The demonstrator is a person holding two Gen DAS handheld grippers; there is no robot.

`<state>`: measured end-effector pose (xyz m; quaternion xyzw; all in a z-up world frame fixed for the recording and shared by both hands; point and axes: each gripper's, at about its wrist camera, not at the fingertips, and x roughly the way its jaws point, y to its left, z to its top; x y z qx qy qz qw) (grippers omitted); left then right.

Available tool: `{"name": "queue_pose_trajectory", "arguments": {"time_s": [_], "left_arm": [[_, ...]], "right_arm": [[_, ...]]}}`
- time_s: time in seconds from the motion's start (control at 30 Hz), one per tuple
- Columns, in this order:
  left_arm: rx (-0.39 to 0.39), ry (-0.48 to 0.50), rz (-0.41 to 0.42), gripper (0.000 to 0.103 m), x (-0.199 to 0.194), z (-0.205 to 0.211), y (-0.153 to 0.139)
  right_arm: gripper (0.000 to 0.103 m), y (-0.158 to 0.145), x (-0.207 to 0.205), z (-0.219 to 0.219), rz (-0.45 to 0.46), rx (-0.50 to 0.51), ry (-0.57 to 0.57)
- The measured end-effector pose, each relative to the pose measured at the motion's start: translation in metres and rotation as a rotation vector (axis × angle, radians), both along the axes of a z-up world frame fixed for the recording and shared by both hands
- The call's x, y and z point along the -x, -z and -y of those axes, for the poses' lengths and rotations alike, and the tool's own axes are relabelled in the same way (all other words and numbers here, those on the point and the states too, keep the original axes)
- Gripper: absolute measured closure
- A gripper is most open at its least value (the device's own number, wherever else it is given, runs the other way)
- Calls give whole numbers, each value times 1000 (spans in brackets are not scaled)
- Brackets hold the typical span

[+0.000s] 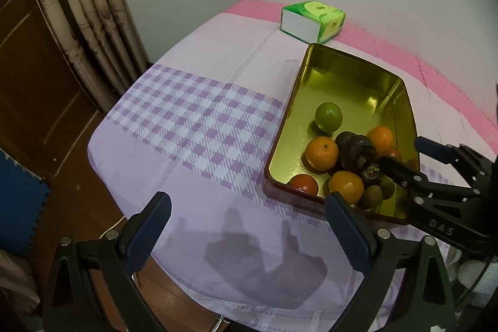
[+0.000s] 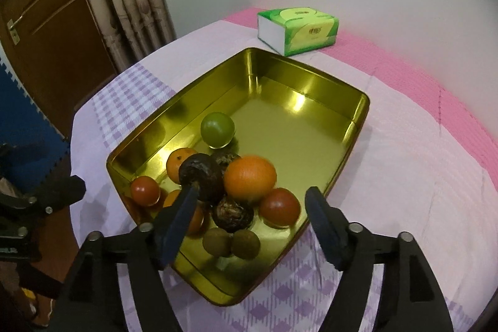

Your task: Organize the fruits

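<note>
Gold tin (image 2: 149, 133) holds mixed fruits (image 2: 249, 178); both tools, left (image 1: 247, 221) and right (image 2: 252, 207), spread, empty

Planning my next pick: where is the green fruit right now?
The green fruit lies alone inside the gold tin, just beyond the fruit pile, towards the tissue pack; left wrist view agrees.

Indoor light was dim and soft, with a pink cast toward the wall. Glare streaked the gold tin's (image 2: 311, 101) inner walls. A dark gripper shadow (image 1: 264, 263) fell on the cloth (image 1: 193, 120). Fisheye curvature bent the edges; corners were black. The large orange (image 2: 250, 178) appeared slightly blurred.
</note>
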<state>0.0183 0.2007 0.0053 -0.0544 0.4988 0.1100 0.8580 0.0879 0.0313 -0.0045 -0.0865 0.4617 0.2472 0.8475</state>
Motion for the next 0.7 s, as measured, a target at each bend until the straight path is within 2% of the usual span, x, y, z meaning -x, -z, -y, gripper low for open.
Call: {"name": "queue_pose_trajectory", "arguments": {"time_s": [0.07, 0.27, 0.7], "left_arm": [[-3, -2, 0, 5, 0, 1, 0], [-11, -1, 3, 5, 1, 3, 0], [-43, 21, 14, 5, 3, 14, 0]], "right_arm": [[17, -3, 3, 2, 10, 12, 11], [11, -14, 15, 9, 32, 15, 33], [7, -22, 39, 18, 34, 47, 68]]}}
